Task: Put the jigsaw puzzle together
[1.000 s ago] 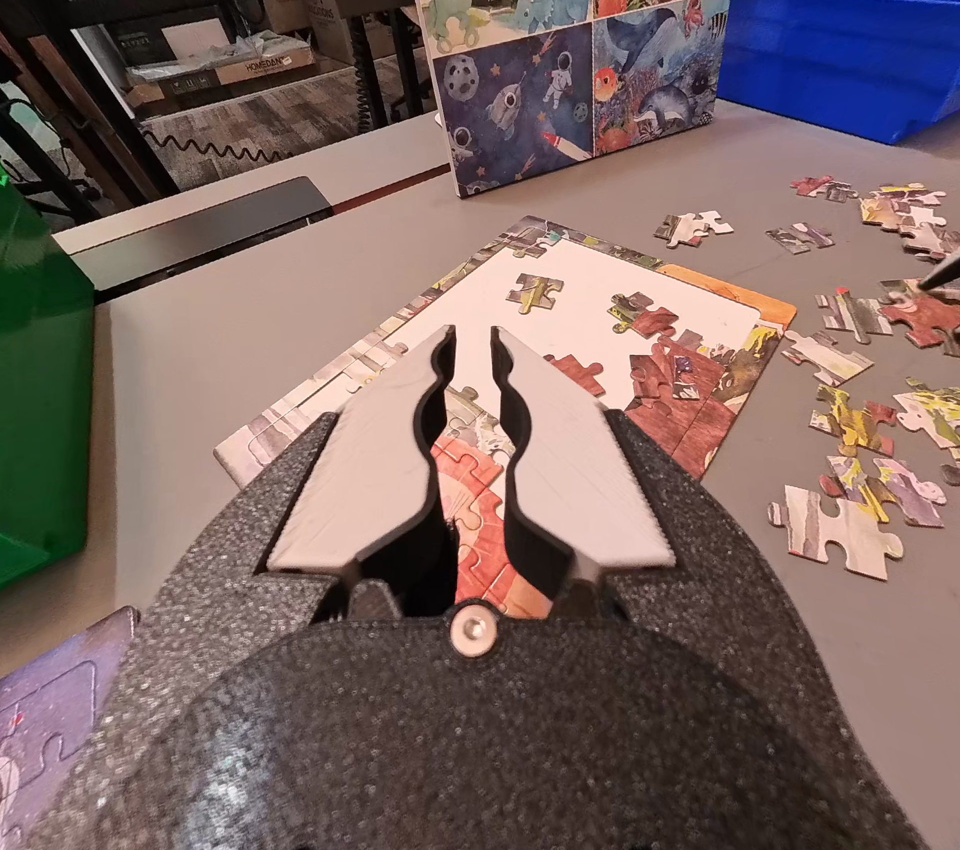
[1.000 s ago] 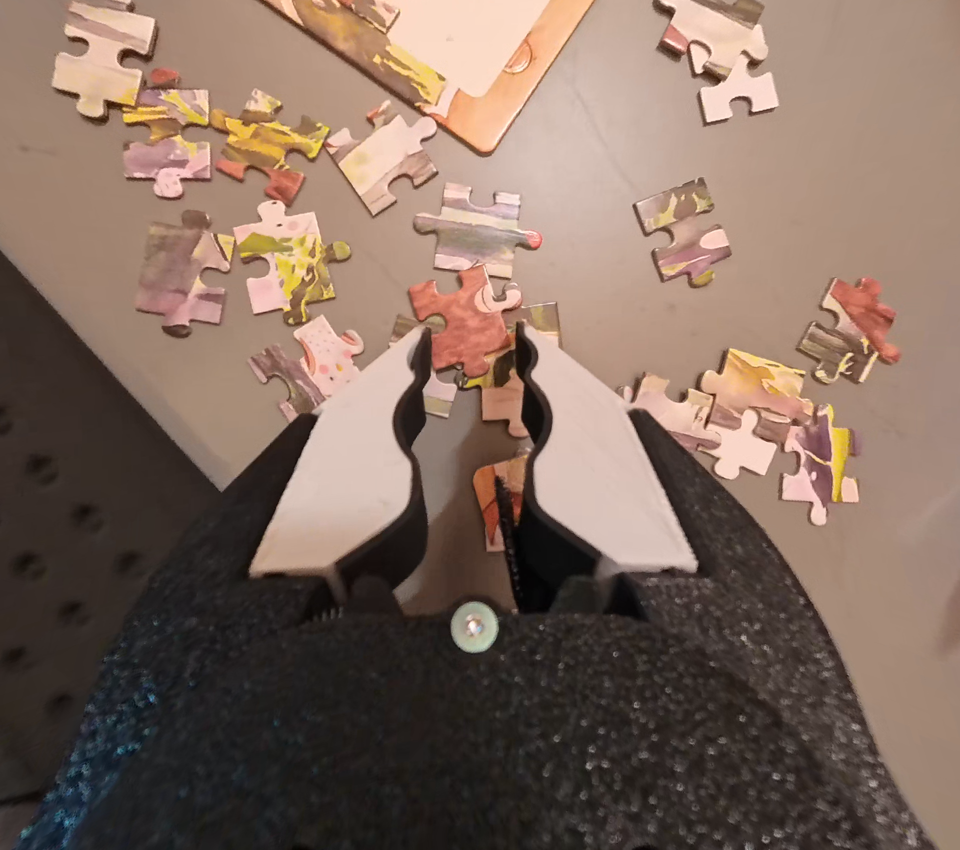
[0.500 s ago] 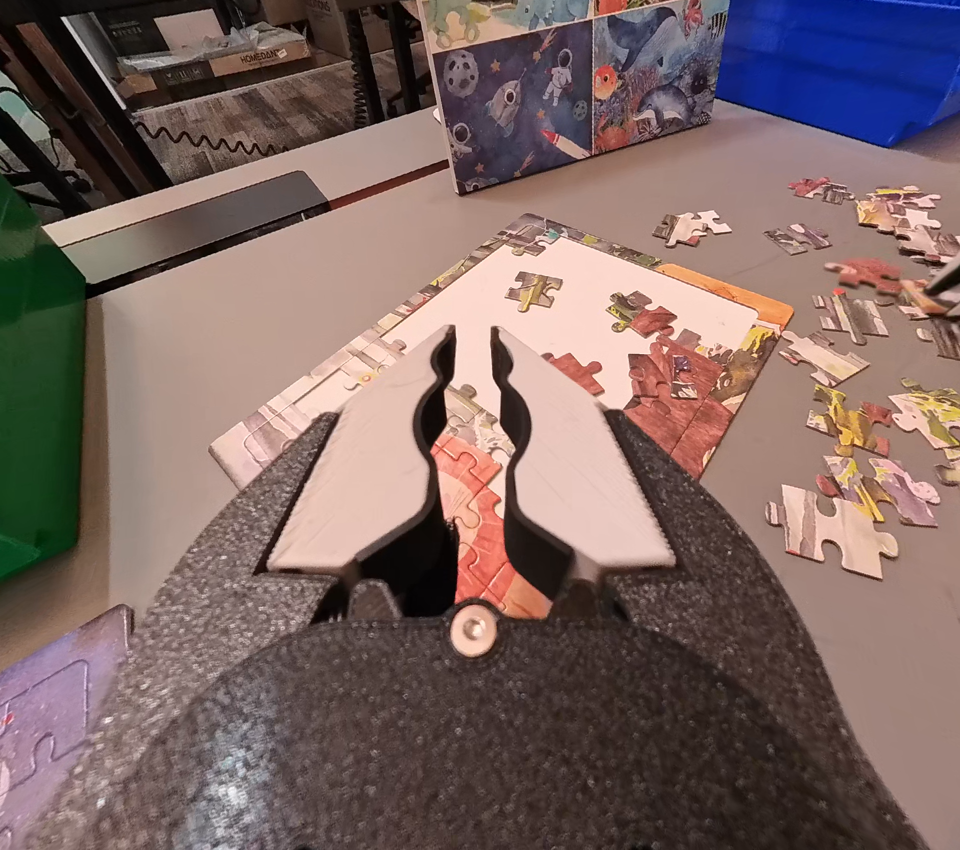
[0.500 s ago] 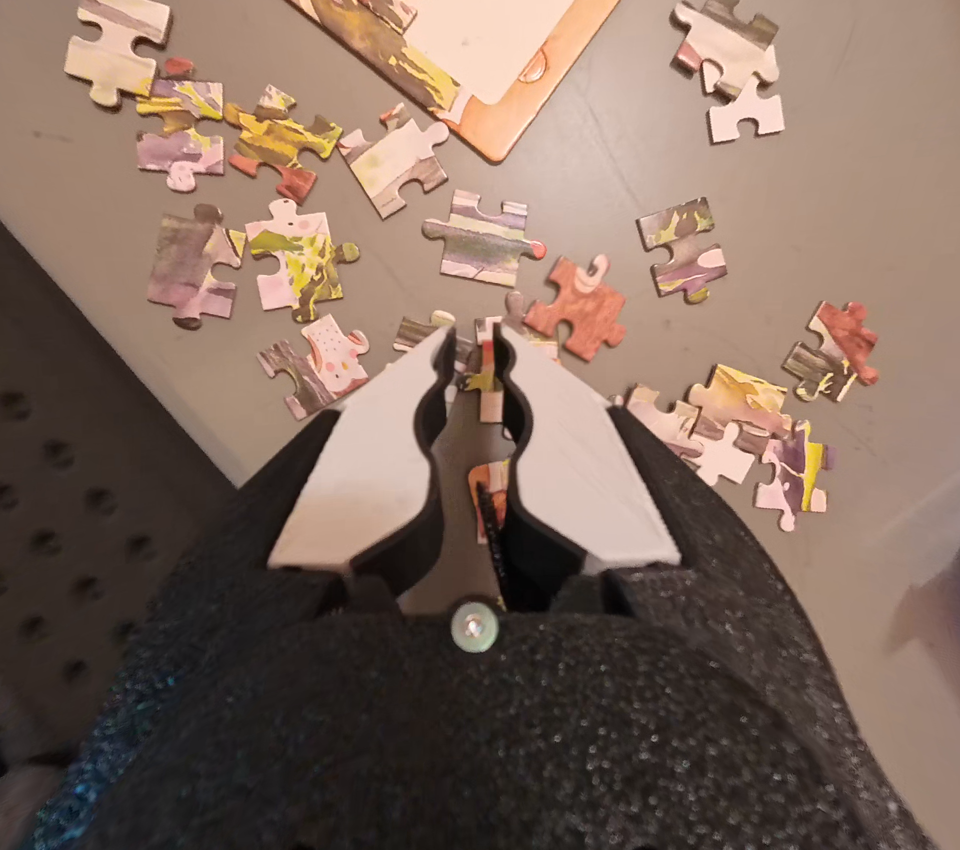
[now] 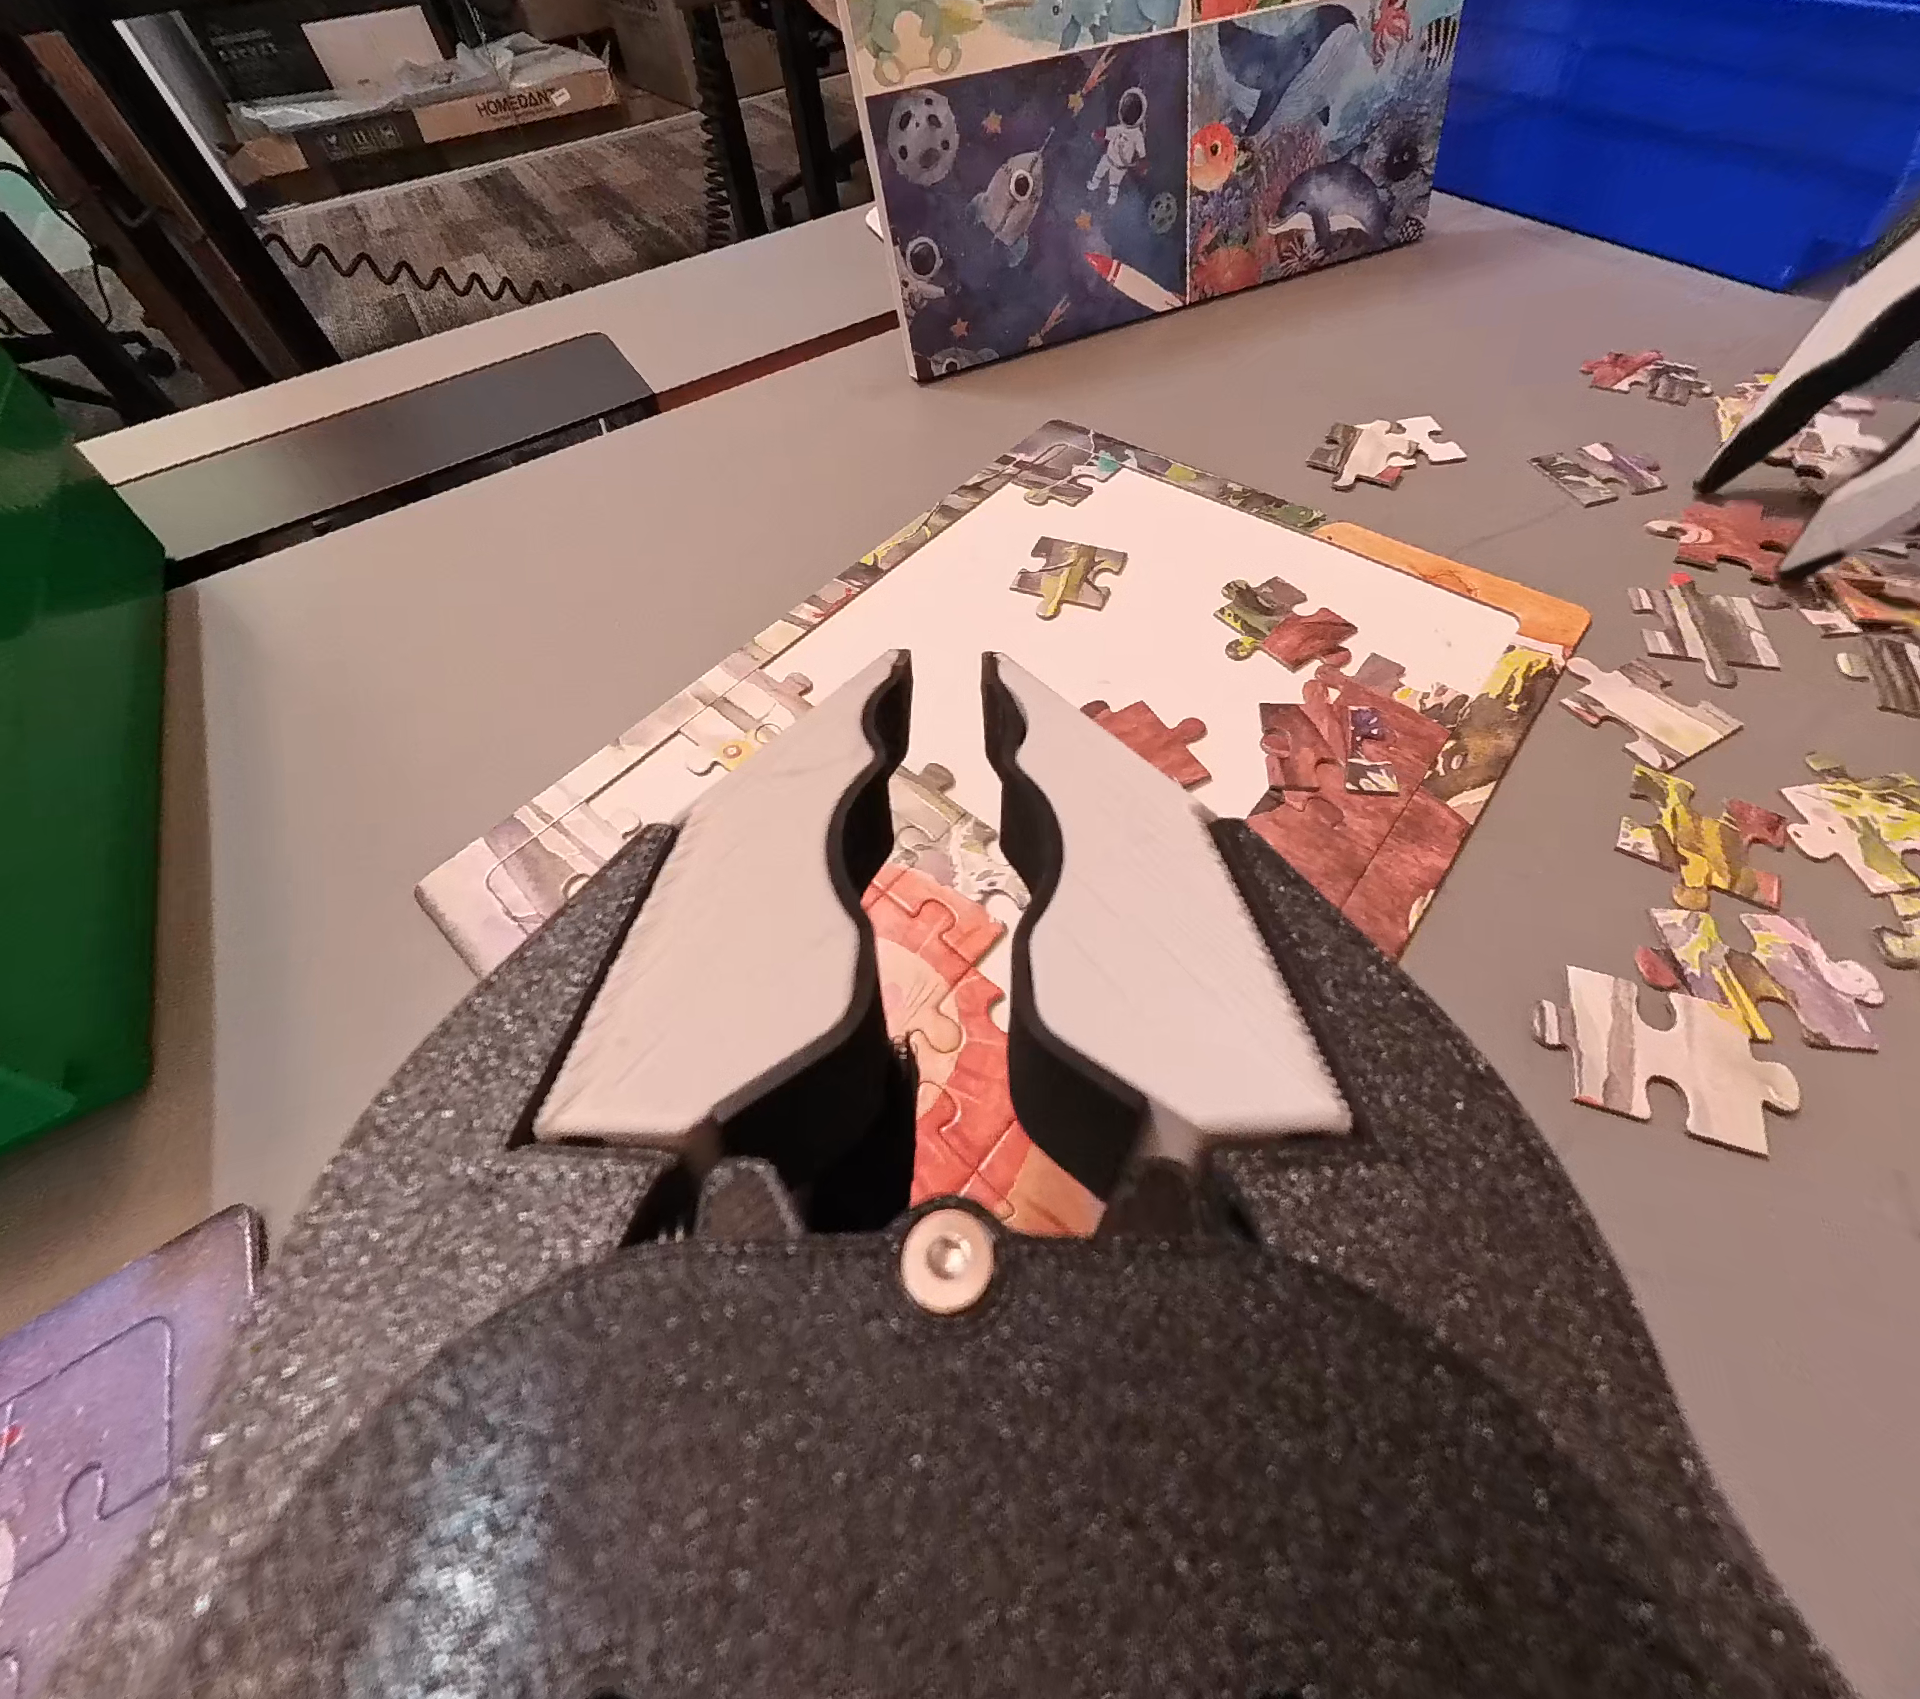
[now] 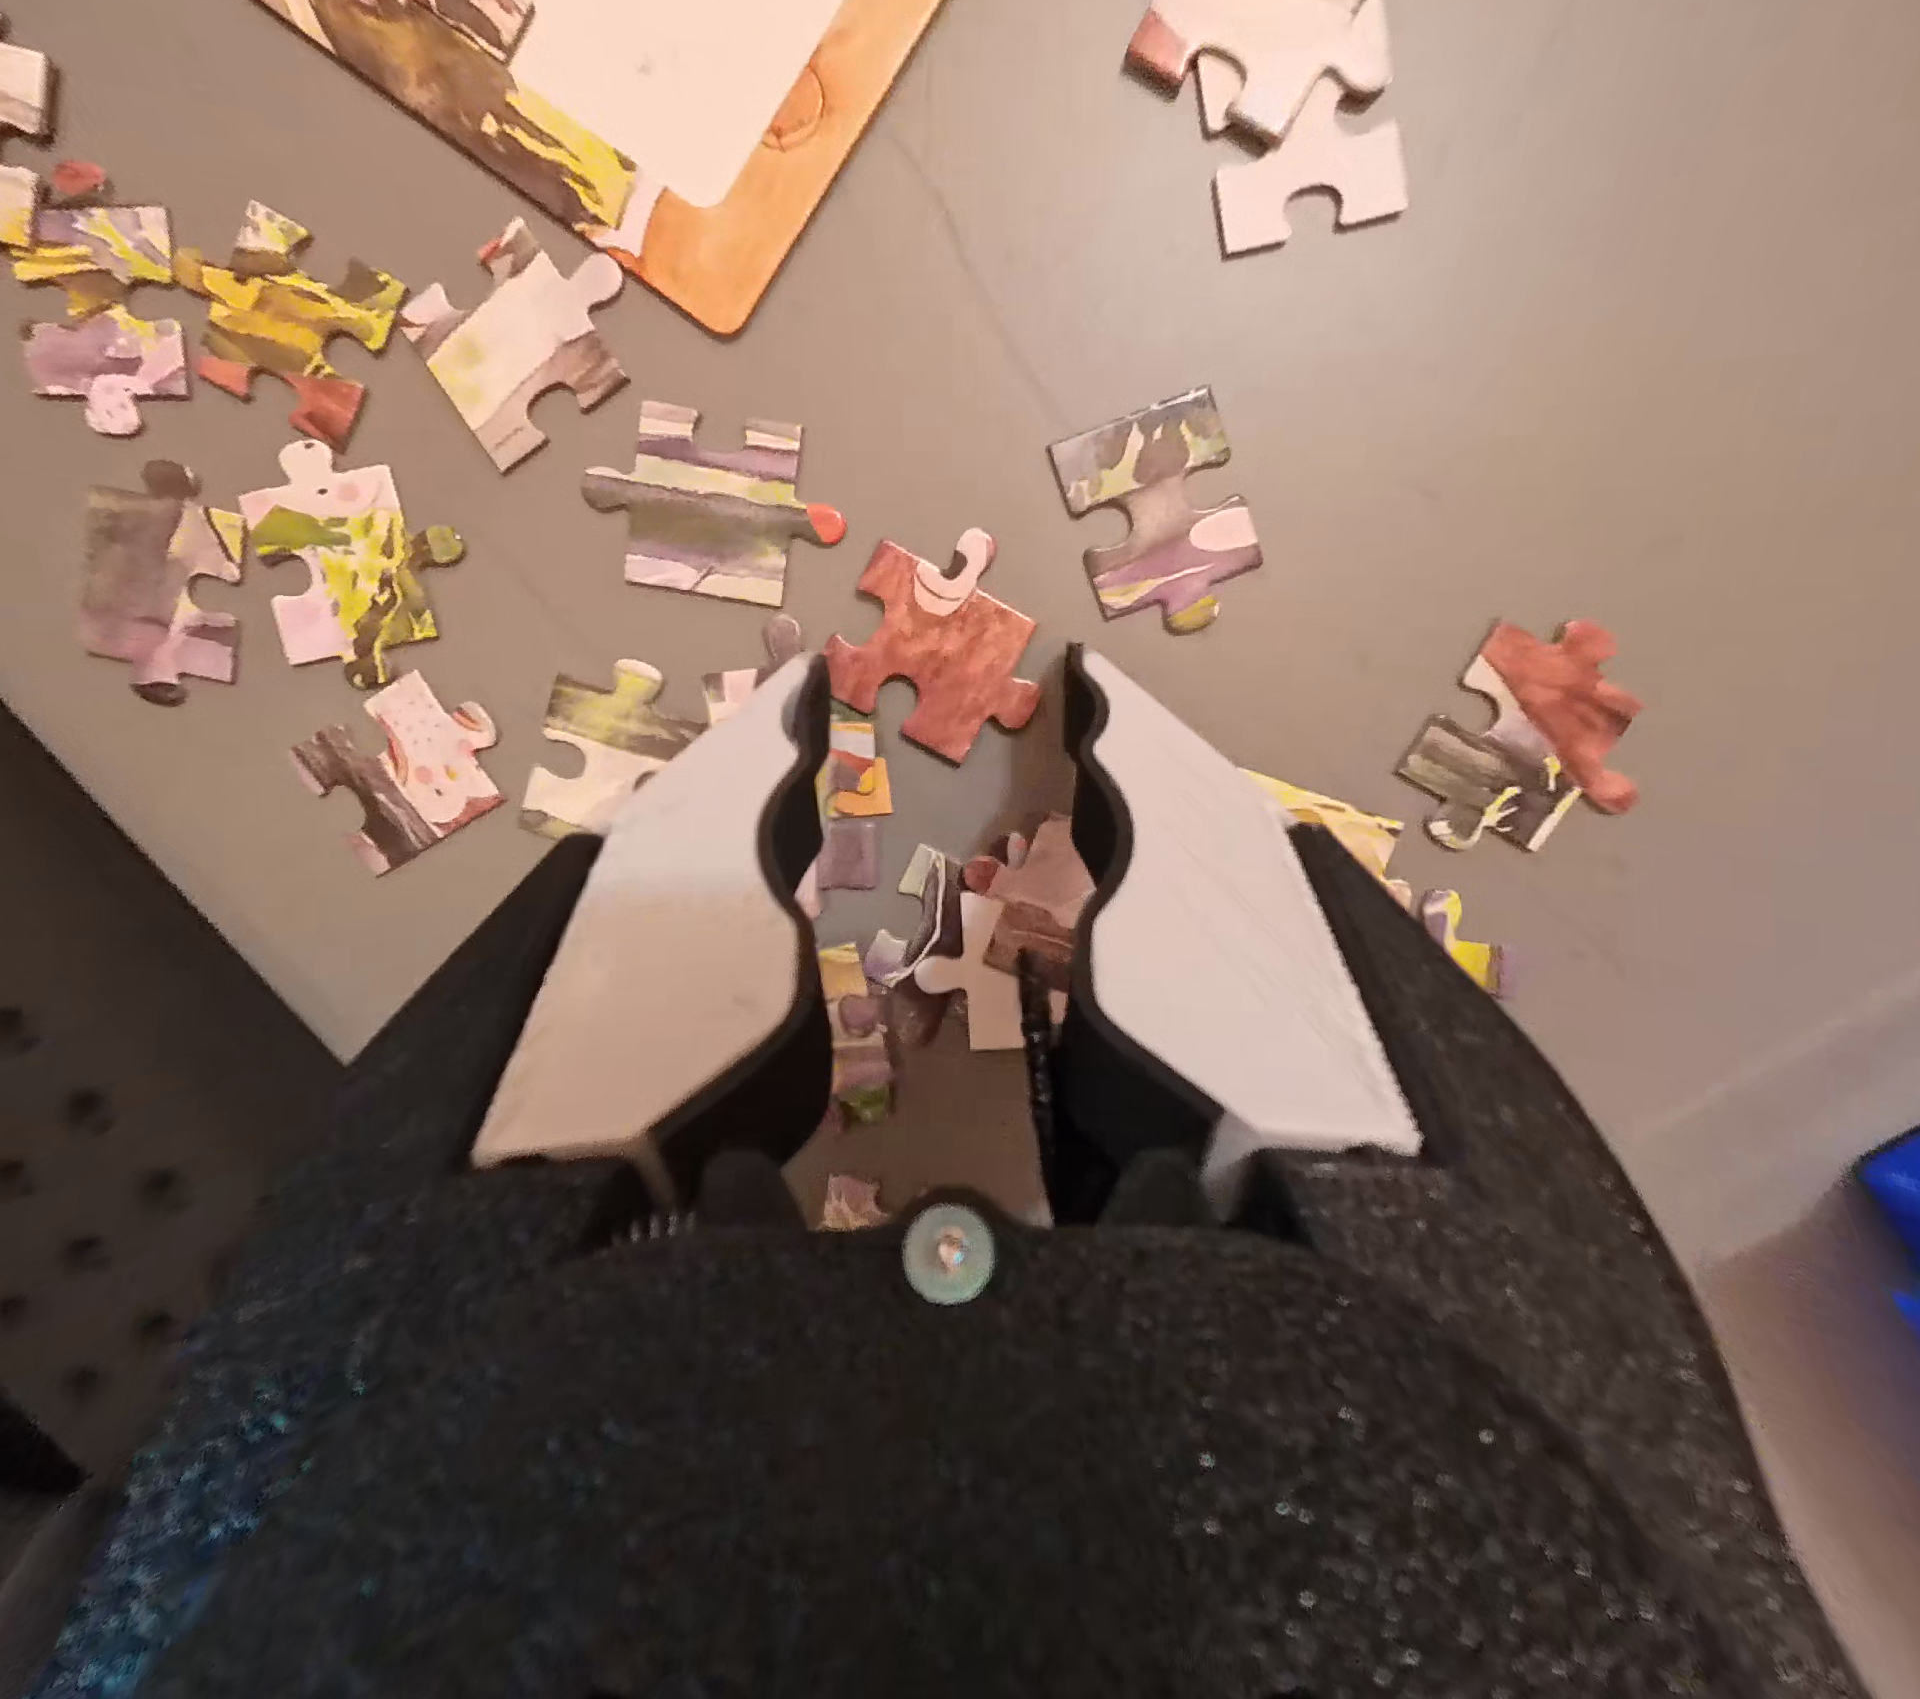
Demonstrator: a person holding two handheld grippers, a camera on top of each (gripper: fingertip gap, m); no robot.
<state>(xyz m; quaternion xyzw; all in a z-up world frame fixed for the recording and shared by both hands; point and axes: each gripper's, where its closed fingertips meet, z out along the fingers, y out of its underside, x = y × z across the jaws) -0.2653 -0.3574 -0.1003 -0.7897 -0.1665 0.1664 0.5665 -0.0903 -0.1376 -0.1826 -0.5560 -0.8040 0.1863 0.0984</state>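
Observation:
The puzzle board (image 5: 1143,569) lies flat on the grey table, with an orange-red patch and a brown patch assembled on it; its corner also shows in the right wrist view (image 6: 675,39). My left gripper (image 5: 948,662) hovers over the board's near part, nearly closed with a narrow gap, and is empty. Several loose pieces (image 6: 717,517) lie to the right of the board. My right gripper (image 6: 945,662) is open low over them, and a red-brown piece (image 6: 935,641) lies flat between its tips. The right gripper (image 5: 1751,532) also shows at the right edge of the left wrist view.
An upright picture box (image 5: 1143,60) stands behind the board, with a blue bin (image 5: 1683,91) at the back right. A green box (image 5: 62,766) stands at the left and a purple puzzle board (image 5: 94,1441) lies near left. The table edge and a dark perforated surface (image 6: 104,1130) are left of the pieces.
My right gripper closed near the pile, then opened wider. The red-brown piece shifted to the right and now lies between its tips. The left gripper has not moved.

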